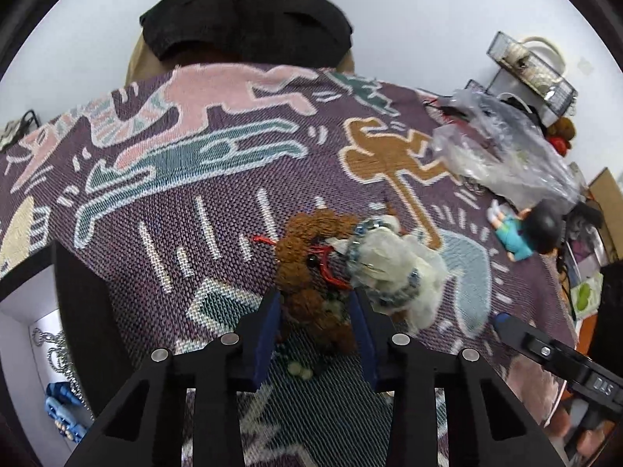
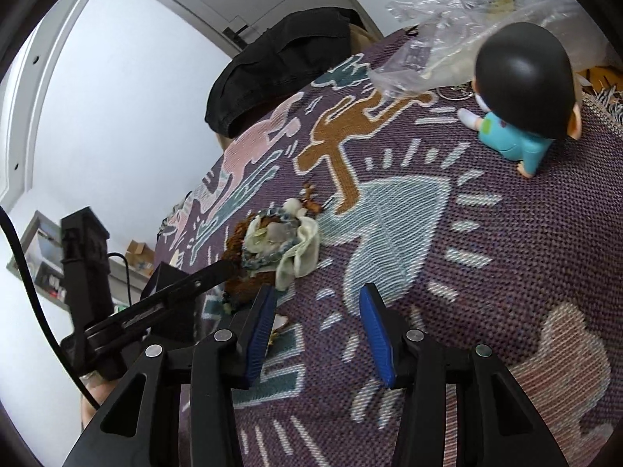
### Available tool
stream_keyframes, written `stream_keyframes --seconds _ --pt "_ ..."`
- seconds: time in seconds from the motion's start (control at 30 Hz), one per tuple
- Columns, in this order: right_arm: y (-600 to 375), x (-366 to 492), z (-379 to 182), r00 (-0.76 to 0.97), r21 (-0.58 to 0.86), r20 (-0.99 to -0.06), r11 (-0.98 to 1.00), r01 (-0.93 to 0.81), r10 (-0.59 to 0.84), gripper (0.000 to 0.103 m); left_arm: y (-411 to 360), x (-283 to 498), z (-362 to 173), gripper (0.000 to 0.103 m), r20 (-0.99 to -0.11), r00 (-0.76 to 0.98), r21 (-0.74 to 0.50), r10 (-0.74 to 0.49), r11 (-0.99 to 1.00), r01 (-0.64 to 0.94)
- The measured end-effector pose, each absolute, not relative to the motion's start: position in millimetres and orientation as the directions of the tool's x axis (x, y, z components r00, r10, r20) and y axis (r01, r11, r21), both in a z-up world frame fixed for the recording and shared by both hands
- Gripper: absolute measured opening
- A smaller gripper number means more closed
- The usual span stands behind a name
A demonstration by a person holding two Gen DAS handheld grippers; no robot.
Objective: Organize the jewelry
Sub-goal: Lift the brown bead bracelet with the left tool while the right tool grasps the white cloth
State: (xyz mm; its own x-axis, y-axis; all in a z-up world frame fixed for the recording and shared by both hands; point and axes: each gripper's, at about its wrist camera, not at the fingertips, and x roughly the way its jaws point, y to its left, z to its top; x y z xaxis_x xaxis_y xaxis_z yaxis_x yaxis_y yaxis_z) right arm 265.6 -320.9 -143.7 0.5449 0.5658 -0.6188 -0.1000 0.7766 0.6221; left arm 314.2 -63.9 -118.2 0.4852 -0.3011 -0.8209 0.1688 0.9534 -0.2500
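A brown plush charm (image 1: 307, 257) with a red cord lies on the purple patterned cloth (image 1: 218, 210). My left gripper (image 1: 315, 295) points down over it, its blue pads against the charm's two sides. Leaning on the charm's right is a white pouch (image 1: 405, 268) wrapped in a blue bead bracelet (image 1: 409, 284). A string of pale green beads (image 1: 300, 369) lies under the left gripper. In the right wrist view the pouch (image 2: 300, 249) and the charm (image 2: 237, 280) sit ahead and to the left. My right gripper (image 2: 317, 290) hangs open over bare cloth with nothing between its fingers.
A figurine with black hair and teal clothes (image 2: 521, 97) lies at the far right, beside a crumpled clear plastic bag (image 1: 502, 155) and a key ring (image 1: 473, 186). Left of the table, a white box (image 1: 23, 334) holds silver chains and a blue item. A chair draped in black cloth (image 1: 245, 19) stands behind.
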Motion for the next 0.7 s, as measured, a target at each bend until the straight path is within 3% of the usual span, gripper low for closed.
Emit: stream_keyframes --seconds 0.1,0.7 --pt "-324 268 -145 0.545 0.624 -0.619 0.775 -0.094 0.565 0.047 -64 318 -120 0.021 -0.822 0.49 -0.242 -0.292 0.956 0.164" --pt "-299 282 -148 0.518 0.639 -0.613 0.76 -0.119 0.597 0.046 -61 289 -35 0.02 -0.671 0.631 -0.269 -0.389 0.921 0.282"
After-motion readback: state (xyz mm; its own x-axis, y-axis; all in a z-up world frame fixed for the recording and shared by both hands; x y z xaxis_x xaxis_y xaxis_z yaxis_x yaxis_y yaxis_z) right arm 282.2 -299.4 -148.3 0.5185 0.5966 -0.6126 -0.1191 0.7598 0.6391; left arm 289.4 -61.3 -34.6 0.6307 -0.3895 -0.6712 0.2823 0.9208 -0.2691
